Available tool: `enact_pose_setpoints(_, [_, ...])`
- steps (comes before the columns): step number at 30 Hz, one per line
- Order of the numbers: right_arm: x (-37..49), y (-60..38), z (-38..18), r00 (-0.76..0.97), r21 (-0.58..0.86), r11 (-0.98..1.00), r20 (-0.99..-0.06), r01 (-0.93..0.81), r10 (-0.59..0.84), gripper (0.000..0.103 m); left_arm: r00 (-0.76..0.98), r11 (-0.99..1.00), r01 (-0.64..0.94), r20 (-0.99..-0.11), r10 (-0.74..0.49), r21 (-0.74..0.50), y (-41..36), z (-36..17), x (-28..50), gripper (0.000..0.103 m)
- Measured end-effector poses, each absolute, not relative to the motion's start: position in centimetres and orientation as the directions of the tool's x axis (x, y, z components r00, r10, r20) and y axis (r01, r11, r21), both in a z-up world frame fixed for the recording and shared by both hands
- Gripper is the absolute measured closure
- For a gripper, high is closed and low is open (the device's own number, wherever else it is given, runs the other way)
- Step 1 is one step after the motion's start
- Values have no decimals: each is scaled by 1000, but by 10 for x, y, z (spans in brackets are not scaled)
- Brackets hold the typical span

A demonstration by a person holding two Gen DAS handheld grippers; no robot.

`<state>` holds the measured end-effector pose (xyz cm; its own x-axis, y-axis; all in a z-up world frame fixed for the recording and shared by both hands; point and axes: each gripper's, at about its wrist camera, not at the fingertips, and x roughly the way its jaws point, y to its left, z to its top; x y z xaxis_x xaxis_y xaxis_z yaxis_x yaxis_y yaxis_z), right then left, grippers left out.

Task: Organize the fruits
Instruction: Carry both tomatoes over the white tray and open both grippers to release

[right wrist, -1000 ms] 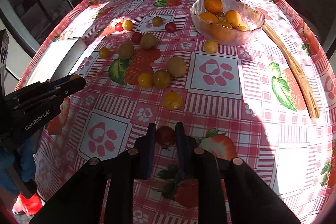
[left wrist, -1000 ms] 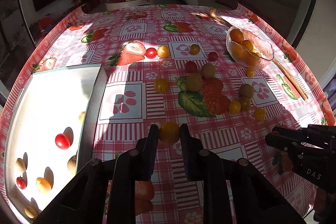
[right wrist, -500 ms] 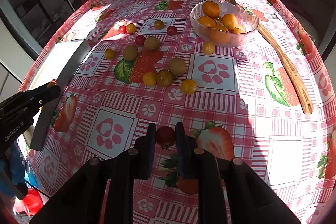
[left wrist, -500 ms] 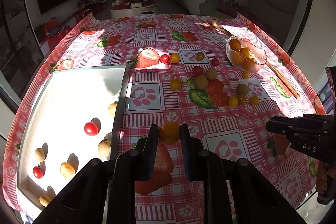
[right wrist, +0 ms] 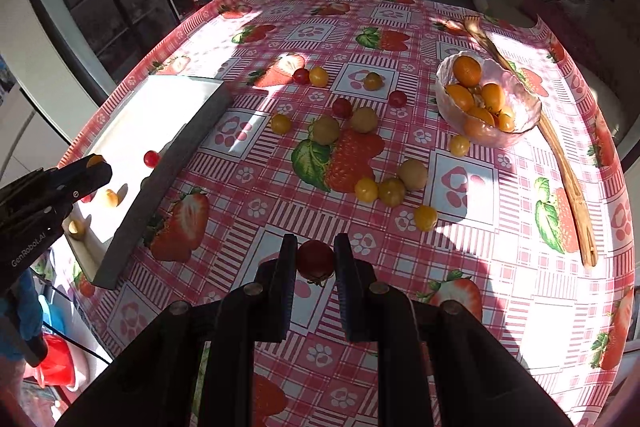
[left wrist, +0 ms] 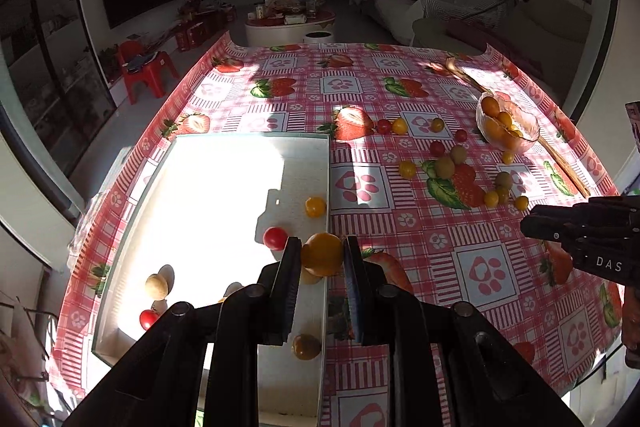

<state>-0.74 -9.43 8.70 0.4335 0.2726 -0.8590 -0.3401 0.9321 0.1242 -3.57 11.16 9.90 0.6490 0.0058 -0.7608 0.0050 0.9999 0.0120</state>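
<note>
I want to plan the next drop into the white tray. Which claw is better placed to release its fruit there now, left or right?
Left. The left claw holds a yellow tomato right at the white tray edge. The right claw holds a red tomato over the tablecloth, clearly apart from it.

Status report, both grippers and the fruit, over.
Left gripper shut on yellow tomato, over white tray edge. Right gripper shut on red tomato, above tablecloth. Nothing in the way.
</note>
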Motion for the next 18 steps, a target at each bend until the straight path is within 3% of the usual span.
enact_pose_setpoints(18, [29, 45, 110, 323, 165, 828, -866, -537, 381, 83, 609, 968, -226, -760, 226, 107, 194, 84, -11, 80])
